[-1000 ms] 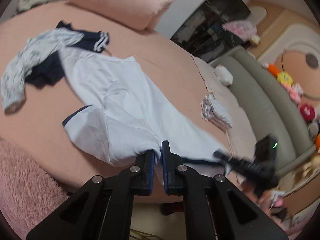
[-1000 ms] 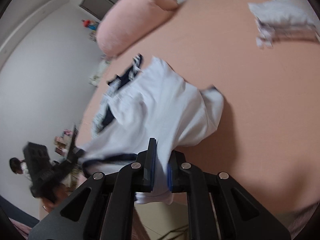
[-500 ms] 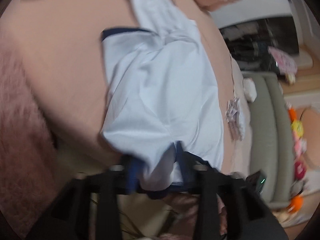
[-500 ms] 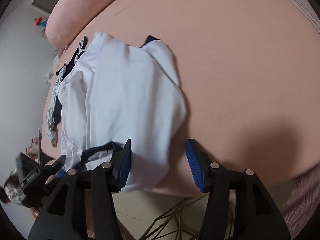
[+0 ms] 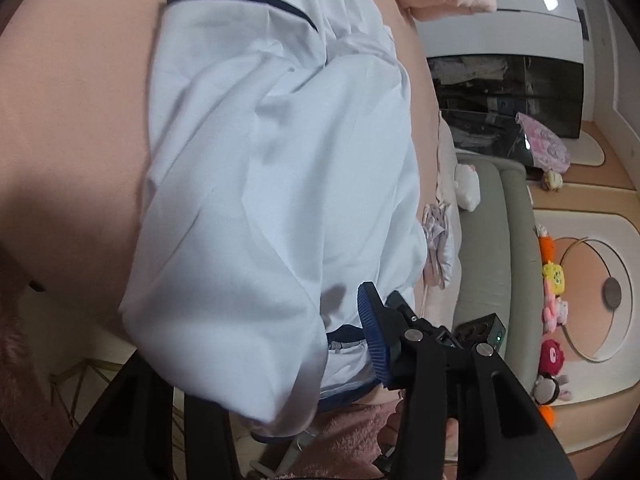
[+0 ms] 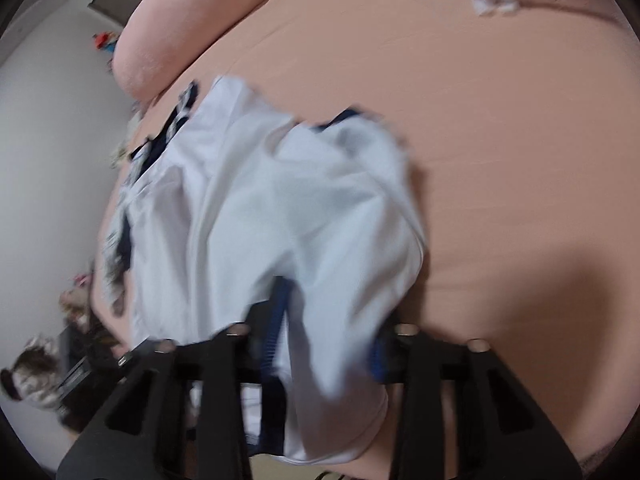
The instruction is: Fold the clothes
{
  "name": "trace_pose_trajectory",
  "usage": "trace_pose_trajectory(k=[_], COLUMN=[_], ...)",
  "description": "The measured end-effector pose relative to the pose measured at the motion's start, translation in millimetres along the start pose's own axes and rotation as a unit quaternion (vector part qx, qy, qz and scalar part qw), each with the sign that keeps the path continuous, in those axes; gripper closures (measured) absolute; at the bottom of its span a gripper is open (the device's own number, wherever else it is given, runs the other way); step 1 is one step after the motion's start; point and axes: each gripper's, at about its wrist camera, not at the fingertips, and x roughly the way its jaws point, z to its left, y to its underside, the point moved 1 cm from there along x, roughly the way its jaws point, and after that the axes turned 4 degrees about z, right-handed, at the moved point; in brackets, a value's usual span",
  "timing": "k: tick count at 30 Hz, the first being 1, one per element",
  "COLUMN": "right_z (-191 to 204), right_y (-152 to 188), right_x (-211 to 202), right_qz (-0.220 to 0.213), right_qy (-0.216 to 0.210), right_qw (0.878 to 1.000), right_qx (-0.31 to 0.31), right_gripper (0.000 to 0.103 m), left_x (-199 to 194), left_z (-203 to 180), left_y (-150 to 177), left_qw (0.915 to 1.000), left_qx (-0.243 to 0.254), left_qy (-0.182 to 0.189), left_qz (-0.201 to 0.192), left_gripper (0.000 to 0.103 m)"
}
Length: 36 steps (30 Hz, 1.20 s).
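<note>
both my claws hang open at the near edge of the pink bed [image 6: 500,120], left claw [image 5: 280,344] and right claw [image 6: 326,344] straddling the rumpled white shirt [image 5: 272,168], so i judge a fresh pinch on its hem comes next.

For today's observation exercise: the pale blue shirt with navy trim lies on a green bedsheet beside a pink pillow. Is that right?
Not quite. The bedsheet is peach-pink, not green, as the right wrist view shows clearly. The rest stands: the pale blue shirt with navy trim lies on it, near the pink pillow.
</note>
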Motion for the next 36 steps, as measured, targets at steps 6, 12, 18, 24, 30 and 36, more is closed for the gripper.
trace_pose_trajectory(k=[6,12,18,24,30,36], right_z=[18.2,76.9,106.3,125.8,68.4,23.9], right_y=[19.5,27.7,21.9,53.9,52.0,-25.1], right_x=[10.4,-63.3,-134.4,-199.7,-186.0,-163.1], right_qz=[0.002,-0.159,-0.24,-0.299,-0.261,-0.219], right_qy=[-0.027,-0.022,-0.049,-0.063,0.014,0.048], right_qw=[0.999,0.975,0.956,0.932,0.959,0.974], right_qx=[-0.037,-0.155,-0.162,-0.196,-0.109,-0.037], right_gripper=[0.091,0.092,0.092,0.092,0.092,0.092], left_x=[-5.4,-51.7,-90.6,-101.1,-40.0,-1.5], left_z=[-26.0,-101.2,-170.3,-195.8,-147.3,-211.7], left_y=[11.2,31.9,35.3,48.5,18.6,-56.6], left_qw=[0.996,0.9756,0.9566,0.946,0.9717,0.9645], left_qx=[0.077,0.206,0.278,0.31,0.233,0.261], left_qy=[-0.039,0.046,0.071,0.085,-0.008,-0.03], left_qz=[-0.023,-0.059,-0.048,-0.044,-0.037,-0.029], left_gripper=[0.095,0.095,0.095,0.095,0.098,0.1])
